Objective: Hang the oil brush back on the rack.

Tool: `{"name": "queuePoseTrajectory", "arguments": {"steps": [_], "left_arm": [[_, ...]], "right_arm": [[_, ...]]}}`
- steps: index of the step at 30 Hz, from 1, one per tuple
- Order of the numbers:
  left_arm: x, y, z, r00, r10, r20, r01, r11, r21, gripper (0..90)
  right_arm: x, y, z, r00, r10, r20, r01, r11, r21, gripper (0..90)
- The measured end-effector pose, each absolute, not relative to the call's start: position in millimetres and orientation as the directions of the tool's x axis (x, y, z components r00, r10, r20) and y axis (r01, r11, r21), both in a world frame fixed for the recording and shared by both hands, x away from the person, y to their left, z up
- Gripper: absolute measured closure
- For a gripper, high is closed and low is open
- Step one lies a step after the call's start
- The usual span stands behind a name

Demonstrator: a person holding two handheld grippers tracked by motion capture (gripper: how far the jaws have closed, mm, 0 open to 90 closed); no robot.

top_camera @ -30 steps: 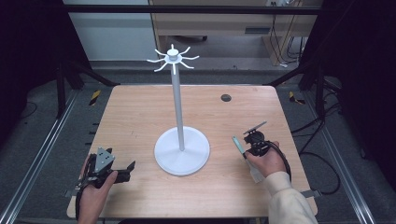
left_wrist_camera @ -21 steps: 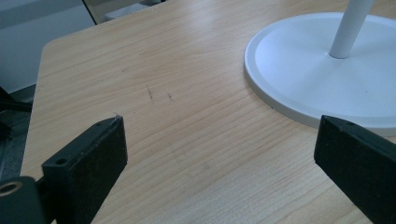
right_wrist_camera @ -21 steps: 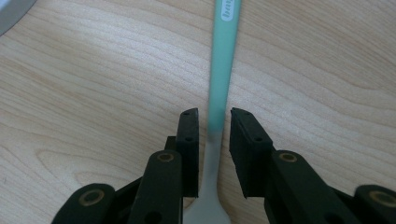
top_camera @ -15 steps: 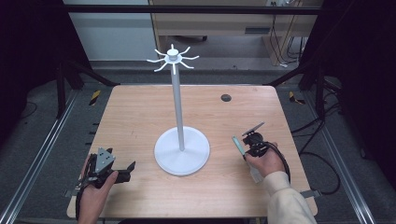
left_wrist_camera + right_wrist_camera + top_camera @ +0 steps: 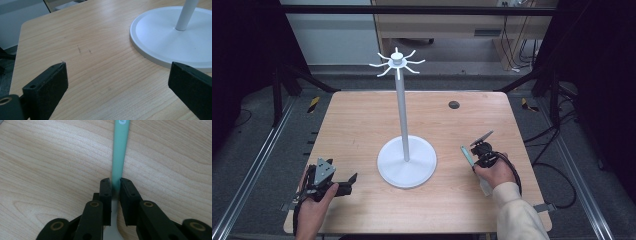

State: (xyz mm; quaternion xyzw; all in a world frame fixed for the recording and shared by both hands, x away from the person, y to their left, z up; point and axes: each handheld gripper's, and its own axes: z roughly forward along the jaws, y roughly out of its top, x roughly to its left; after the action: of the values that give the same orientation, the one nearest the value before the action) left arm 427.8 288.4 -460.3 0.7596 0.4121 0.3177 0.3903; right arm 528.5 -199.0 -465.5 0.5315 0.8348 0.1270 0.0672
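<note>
- The light wooden table [image 5: 362, 130] and the tall white hook-topped stand [image 5: 406, 161] at its middle sit as they did a second ago.
- The left gripper [image 5: 343, 184] rests unmoved, jaws spread wide and empty.
- The right gripper [image 5: 115, 185] remains clamped on the slim pale-green handled utensil [image 5: 120, 150] lying right of the stand; I'd say a lift is due.

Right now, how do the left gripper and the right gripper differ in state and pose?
The left gripper is open with nothing between its jaws; the right gripper is shut on a green strip. The left points toward the white stand, the right away from the person. Both sit low over the wooden table, each in a hand.
</note>
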Motion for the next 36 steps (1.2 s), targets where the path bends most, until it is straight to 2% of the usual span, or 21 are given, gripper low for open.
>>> {"name": "queuePoseTrajectory", "arguments": {"steps": [17, 25, 36], "left_arm": [[427, 287, -460, 0.467, 0.869, 0.163, 0.374, -0.361, 0.854, 2.2], [428, 289, -459, 0.458, 0.875, 0.158, 0.373, -0.350, 0.859, 2.2], [429, 298, -458, 0.433, 0.888, 0.153, 0.375, -0.332, 0.865, 2.2]], "right_arm": [[531, -196, -467, -0.419, 0.908, 0.008, 0.875, 0.402, 0.270, 82.2], [526, -202, -445, -0.428, 0.903, 0.036, 0.852, 0.390, 0.349, 82.3], [526, -194, -395, -0.466, 0.880, 0.088, 0.754, 0.343, 0.561, 82.3]]}}
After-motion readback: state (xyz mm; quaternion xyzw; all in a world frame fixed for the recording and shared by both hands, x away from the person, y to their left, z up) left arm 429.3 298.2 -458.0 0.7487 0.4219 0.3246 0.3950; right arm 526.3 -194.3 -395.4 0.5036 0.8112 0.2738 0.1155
